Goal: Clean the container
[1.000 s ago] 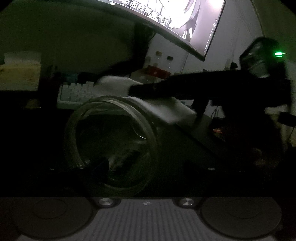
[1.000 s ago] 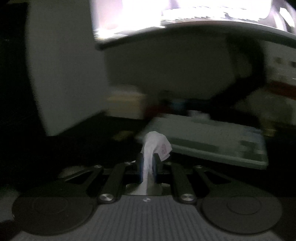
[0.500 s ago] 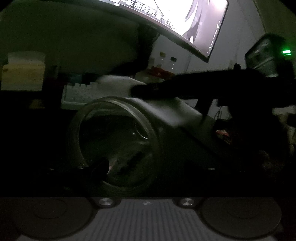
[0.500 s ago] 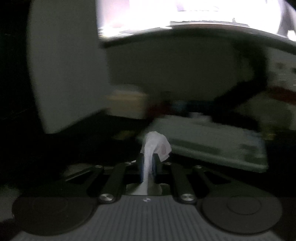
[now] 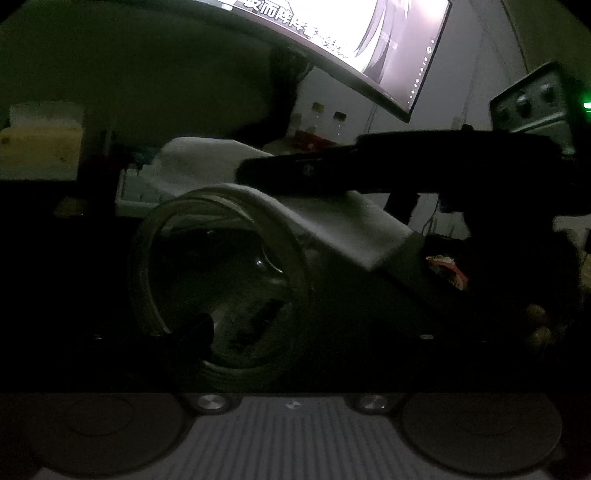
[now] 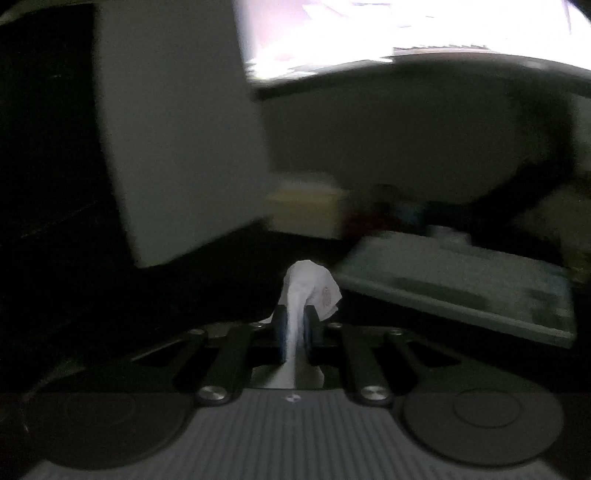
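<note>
A clear glass jar (image 5: 221, 280) lies tilted in my left gripper (image 5: 258, 325), mouth toward the camera. One dark finger (image 5: 197, 326) shows against its lower left wall. The jaws are opening slightly, with the jar still between them and held off the desk. In the left wrist view my right gripper (image 5: 255, 171) reaches in from the right above the jar and drapes a white tissue (image 5: 351, 225) over its upper side. The right wrist view shows that gripper (image 6: 295, 319) shut on the tissue (image 6: 310, 284), which sticks up between the pads.
A lit curved monitor (image 5: 351, 33) hangs over the dark desk. A pale keyboard (image 6: 461, 288) lies ahead on the right, a light panel (image 6: 177, 129) stands at the left. Small bottles (image 5: 328, 118) and a box with a green light (image 5: 535, 99) stand at the back.
The right gripper has swung a little to the left, with the tissue still pinched and sliding slightly over the jar's upper side. The jar stays in place in the left gripper.
</note>
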Action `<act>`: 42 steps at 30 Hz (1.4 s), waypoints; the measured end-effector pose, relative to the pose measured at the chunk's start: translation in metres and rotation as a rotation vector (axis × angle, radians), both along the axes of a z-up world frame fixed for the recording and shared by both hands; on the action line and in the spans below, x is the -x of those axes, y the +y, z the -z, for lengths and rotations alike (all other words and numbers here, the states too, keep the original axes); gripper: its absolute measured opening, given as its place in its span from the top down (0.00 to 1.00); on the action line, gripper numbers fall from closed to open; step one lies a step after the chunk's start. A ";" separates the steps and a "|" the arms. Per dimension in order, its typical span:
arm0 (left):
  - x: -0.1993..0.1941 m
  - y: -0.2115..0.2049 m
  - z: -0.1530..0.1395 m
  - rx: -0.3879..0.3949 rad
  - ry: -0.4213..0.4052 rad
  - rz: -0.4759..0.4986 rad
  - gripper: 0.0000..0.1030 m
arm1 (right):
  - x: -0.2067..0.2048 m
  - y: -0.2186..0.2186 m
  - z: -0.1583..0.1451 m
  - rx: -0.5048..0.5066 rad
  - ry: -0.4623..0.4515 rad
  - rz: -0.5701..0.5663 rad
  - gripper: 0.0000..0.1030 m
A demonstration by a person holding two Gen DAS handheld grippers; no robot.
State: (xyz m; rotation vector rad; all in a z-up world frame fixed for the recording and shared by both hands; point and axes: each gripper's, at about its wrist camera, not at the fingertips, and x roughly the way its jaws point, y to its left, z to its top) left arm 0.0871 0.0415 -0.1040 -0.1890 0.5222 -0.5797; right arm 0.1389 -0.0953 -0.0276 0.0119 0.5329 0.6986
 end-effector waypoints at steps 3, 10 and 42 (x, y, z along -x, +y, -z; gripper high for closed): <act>0.000 -0.001 -0.001 0.001 0.000 -0.001 0.10 | -0.019 -0.008 0.005 0.075 0.002 0.160 0.89; -0.001 -0.004 0.000 0.004 -0.002 0.021 0.10 | 0.017 0.004 0.000 0.035 -0.061 -0.028 0.89; 0.003 -0.012 0.000 -0.012 -0.005 0.021 0.11 | 0.022 -0.013 0.000 -0.052 -0.036 -0.086 0.89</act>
